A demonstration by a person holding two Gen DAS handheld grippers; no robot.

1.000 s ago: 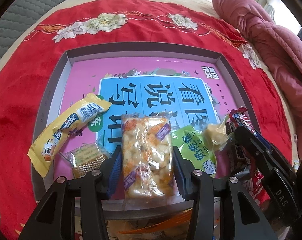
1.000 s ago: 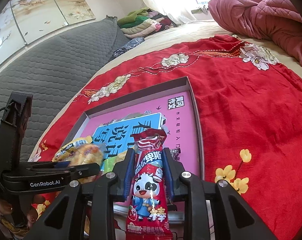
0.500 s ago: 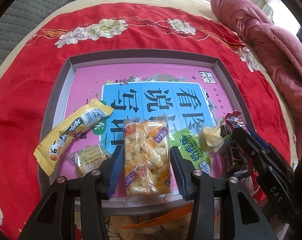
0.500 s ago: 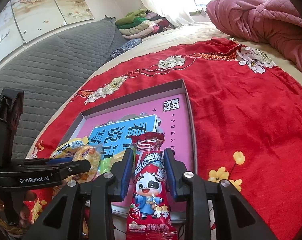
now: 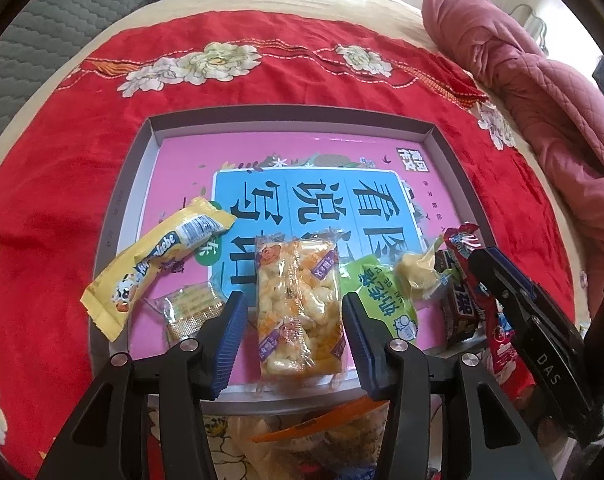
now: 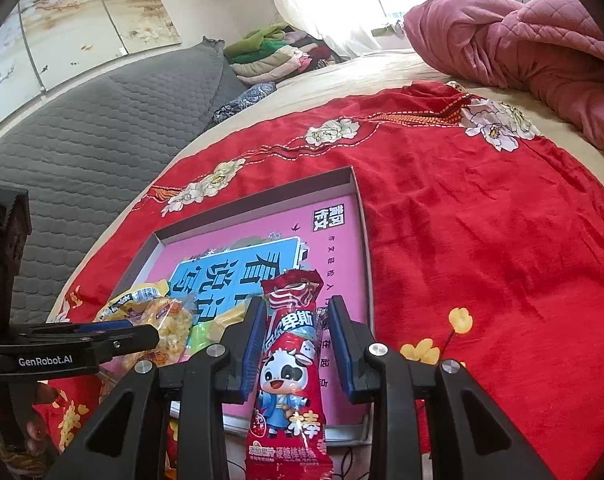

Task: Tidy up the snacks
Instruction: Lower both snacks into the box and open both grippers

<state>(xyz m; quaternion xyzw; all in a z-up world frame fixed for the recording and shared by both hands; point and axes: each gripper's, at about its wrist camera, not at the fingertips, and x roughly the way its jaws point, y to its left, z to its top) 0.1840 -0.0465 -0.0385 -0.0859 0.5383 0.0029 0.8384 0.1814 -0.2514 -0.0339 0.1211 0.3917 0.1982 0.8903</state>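
A shallow grey box (image 5: pixel 290 120) with a pink and blue printed floor lies on the red bedspread. My left gripper (image 5: pixel 294 308) is open; a clear packet of puffed snacks (image 5: pixel 298 312) lies between its fingers on the box floor, touching neither. A yellow wrapper (image 5: pixel 158 256), a small cracker packet (image 5: pixel 190 312), a green packet (image 5: pixel 385 300) and a pale yellow sweet (image 5: pixel 415 272) lie beside it. My right gripper (image 6: pixel 298 344) is open; a red cow-print stick packet (image 6: pixel 290 368) lies between its fingers over the box's near edge (image 6: pixel 357 432).
The red flowered bedspread (image 6: pixel 481 240) covers the bed around the box. A pink quilt (image 6: pixel 521 48) is heaped at the far right. A grey quilted headboard (image 6: pixel 82 128) runs along the left. More snack packets (image 5: pixel 321 436) lie below the box's near edge.
Both grippers have opened and let go of their packets. The puffed snack packet now rests in the box, and the red stick packet lies across the near edge. Both grippers drew back slightly.
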